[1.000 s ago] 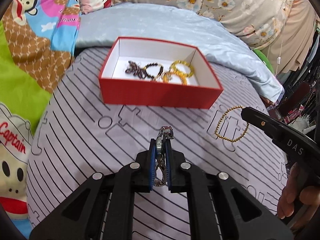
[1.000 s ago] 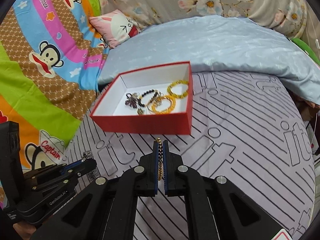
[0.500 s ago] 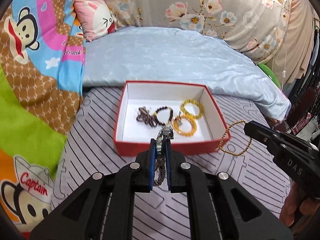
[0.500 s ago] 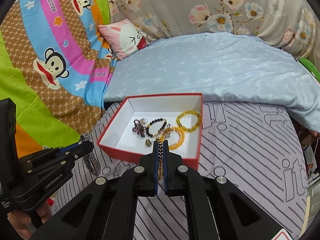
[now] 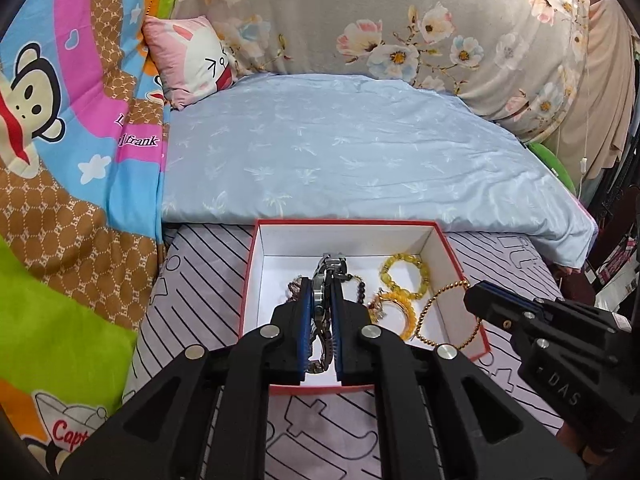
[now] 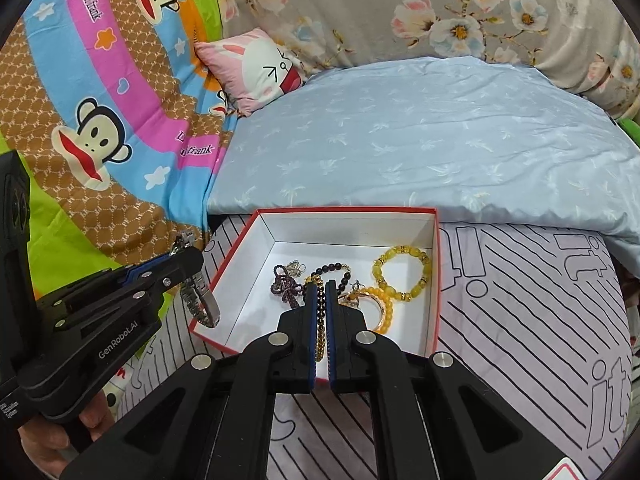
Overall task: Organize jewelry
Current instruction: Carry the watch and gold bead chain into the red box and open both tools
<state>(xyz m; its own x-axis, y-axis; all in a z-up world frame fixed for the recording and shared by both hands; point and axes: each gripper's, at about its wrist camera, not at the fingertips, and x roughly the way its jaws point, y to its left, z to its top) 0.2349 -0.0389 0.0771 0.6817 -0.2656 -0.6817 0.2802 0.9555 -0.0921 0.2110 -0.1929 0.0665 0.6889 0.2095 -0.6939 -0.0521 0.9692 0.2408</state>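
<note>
Both grippers have moved forward since the earlier frames and now hover over the red box [image 5: 440, 242], which looms larger. It is a shallow rectangular cardboard tray, red outside, white inside. The left gripper [image 5: 321, 312] is clamped on a silver metal-link watch [image 5: 325, 280], whose band dangles near the box's left wall in the right wrist view. The right gripper [image 6: 321, 312] pinches a loop of small round gold beads [image 5: 430, 308], hanging above the box's right side. Inside lie a chunky yellow bead bracelet [image 6: 402, 274], an orange bead bracelet [image 6: 380, 304], a dark bead strand [image 6: 336, 270] and a purplish cluster [image 6: 286, 286]. The box sits on a lilac sheet [image 6: 520, 300] with black stripes. Beyond are a smooth pale-blue quilt [image 5: 340, 152], a pink rabbit cushion [image 5: 192, 60], a bright cartoon-monkey blanket [image 6: 100, 120] and grey floral fabric [image 5: 400, 20].
</note>
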